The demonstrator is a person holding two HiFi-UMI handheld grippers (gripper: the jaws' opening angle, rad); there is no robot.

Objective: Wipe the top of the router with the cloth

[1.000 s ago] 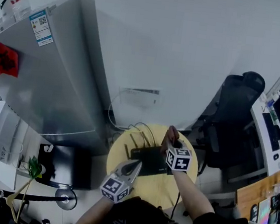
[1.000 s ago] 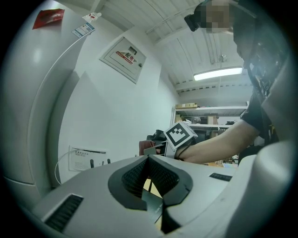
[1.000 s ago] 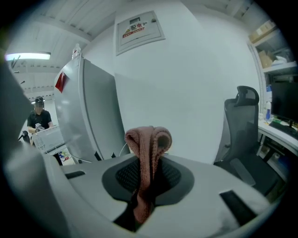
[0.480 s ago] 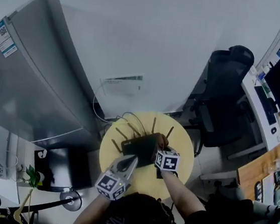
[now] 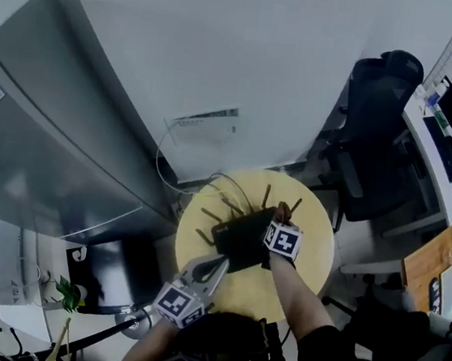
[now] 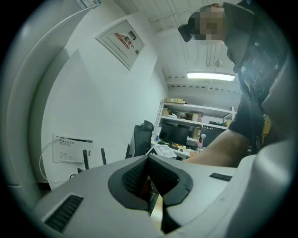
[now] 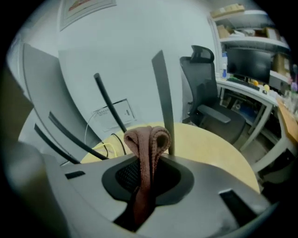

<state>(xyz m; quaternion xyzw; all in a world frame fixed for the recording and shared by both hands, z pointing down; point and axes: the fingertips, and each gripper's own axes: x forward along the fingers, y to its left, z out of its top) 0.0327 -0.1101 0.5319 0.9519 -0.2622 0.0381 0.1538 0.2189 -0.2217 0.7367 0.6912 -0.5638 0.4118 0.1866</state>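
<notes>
Clamped in the right fingers (image 7: pixel 191 179), the cloth (image 7: pixel 148 139) has been swept up the router (image 5: pixel 239 238) again, so wiping is under way; left fingers (image 6: pixel 93 197) are kept closed, empty

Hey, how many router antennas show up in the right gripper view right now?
4: an upright antenna just beyond the cloth, a slanted antenna to its left, and two low antennas farther left. Others may be hidden.

My left gripper (image 6: pixel 150 185) has its jaws pressed together, tip to tip, with nothing held. Past them two dark antennas (image 6: pixel 86 159) stand before a white wall (image 6: pixel 93 93) bearing a paper notice (image 6: pixel 72 148). Farther right are an office chair (image 6: pixel 142 136) and a bare forearm (image 6: pixel 219 148).
</notes>
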